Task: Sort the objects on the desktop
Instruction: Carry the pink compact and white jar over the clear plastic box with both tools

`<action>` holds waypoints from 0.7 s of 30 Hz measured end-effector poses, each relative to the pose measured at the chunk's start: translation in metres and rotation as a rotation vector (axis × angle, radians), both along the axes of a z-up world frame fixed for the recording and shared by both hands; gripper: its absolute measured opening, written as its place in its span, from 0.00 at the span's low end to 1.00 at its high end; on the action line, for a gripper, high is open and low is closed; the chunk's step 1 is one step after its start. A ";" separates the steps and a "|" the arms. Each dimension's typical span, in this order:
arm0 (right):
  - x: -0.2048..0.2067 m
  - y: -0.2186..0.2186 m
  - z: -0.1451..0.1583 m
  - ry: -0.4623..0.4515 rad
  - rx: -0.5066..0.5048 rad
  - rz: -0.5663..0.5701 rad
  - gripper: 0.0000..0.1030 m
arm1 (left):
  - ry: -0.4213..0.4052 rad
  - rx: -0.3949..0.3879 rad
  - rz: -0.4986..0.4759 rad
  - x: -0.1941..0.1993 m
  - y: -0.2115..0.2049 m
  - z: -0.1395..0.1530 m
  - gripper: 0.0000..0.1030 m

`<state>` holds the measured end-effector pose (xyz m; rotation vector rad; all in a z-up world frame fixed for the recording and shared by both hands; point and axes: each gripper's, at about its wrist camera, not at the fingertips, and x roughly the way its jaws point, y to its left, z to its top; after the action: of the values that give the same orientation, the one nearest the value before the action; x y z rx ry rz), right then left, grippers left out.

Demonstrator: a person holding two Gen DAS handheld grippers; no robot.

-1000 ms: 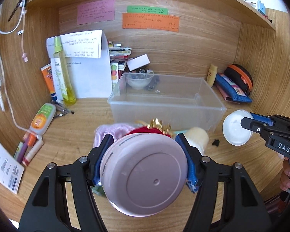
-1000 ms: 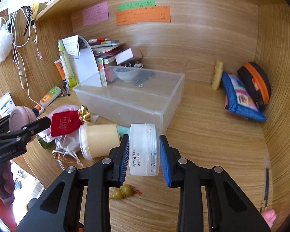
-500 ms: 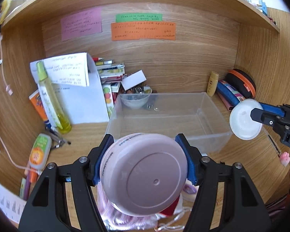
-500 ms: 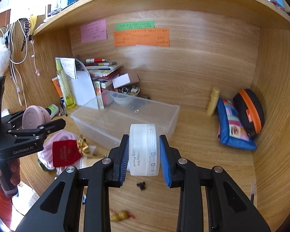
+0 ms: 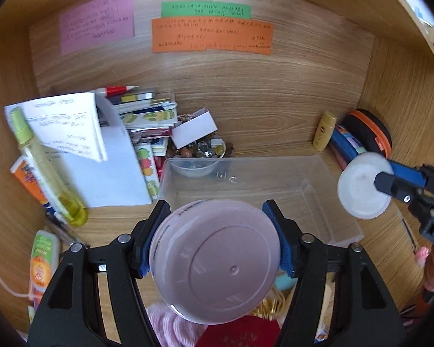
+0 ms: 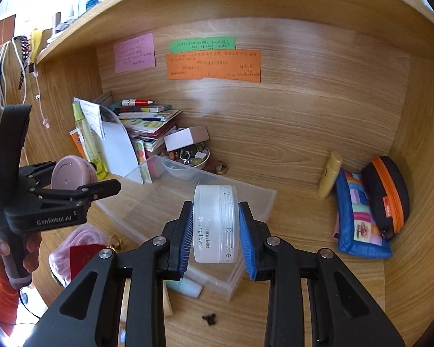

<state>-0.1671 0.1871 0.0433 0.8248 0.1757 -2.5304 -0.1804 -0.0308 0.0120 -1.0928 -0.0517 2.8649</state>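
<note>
Gripping smooth round pink jar (image 5: 215, 261), apparently plastic.

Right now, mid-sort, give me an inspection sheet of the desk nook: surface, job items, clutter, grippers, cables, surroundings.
Surface: wooden desk, mostly covered on the left side.
Job's things: pink jar and white powder jar, each held above the clear plastic bin; the bin looks empty.
Clutter: yellow spray bottle, stacked books, bowl of trinkets, colourful pouch, black and orange case.
Grippers: left gripper jaws closed on the pink jar; right gripper jaws closed on the powder jar.
Cables: white cords hang at the left wall.
Surroundings: sticky notes on the back panel; shelf above.
</note>
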 end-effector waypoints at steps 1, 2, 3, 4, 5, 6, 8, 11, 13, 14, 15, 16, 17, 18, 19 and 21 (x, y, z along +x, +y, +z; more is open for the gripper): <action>-0.004 -0.001 -0.001 -0.004 0.001 -0.002 0.26 | -0.009 0.007 -0.006 -0.006 -0.002 0.000 0.64; -0.007 -0.002 -0.002 -0.009 0.002 -0.002 0.26 | -0.015 0.009 -0.011 -0.010 -0.001 -0.001 0.64; -0.013 -0.004 -0.004 -0.017 0.004 -0.003 0.26 | -0.023 0.009 -0.018 -0.015 -0.001 -0.002 0.63; -0.016 -0.004 -0.005 -0.021 0.005 -0.003 0.26 | -0.032 0.010 -0.025 -0.021 -0.001 -0.003 0.63; -0.019 -0.005 -0.007 -0.026 0.005 -0.002 0.26 | -0.042 0.009 -0.030 -0.026 -0.001 -0.005 0.63; -0.024 -0.007 -0.008 -0.032 0.007 -0.002 0.26 | -0.053 0.010 -0.036 -0.031 -0.001 -0.007 0.63; -0.031 -0.010 -0.012 -0.041 0.013 -0.004 0.26 | -0.079 0.015 -0.047 -0.041 -0.001 -0.012 0.64; -0.044 -0.016 -0.019 -0.064 0.019 0.001 0.26 | -0.113 0.023 -0.063 -0.054 -0.001 -0.022 0.63; -0.051 -0.020 -0.024 -0.079 0.026 0.004 0.26 | -0.139 0.024 -0.074 -0.062 0.000 -0.029 0.63; -0.054 -0.022 -0.026 -0.086 0.030 0.006 0.26 | -0.155 0.019 -0.080 -0.066 0.000 -0.033 0.63; -0.057 -0.025 -0.030 -0.094 0.036 0.009 0.26 | -0.164 0.016 -0.086 -0.069 0.001 -0.036 0.63; -0.061 -0.027 -0.033 -0.103 0.040 0.010 0.26 | -0.176 0.015 -0.093 -0.073 0.001 -0.039 0.63; -0.063 -0.029 -0.036 -0.110 0.045 0.013 0.26 | -0.188 0.012 -0.099 -0.076 0.002 -0.042 0.63; -0.067 -0.031 -0.041 -0.120 0.049 0.015 0.26 | -0.194 0.010 -0.101 -0.079 0.003 -0.044 0.63; -0.069 -0.033 -0.043 -0.127 0.052 0.016 0.26 | -0.204 0.009 -0.106 -0.082 0.003 -0.048 0.63; -0.075 -0.037 -0.050 -0.145 0.061 0.021 0.26 | -0.223 0.006 -0.113 -0.085 0.003 -0.053 0.63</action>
<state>-0.2418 0.1501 -0.0070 1.0211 0.2138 -2.4451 -0.2657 -0.0274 -0.0406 -1.3625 -0.0105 2.6320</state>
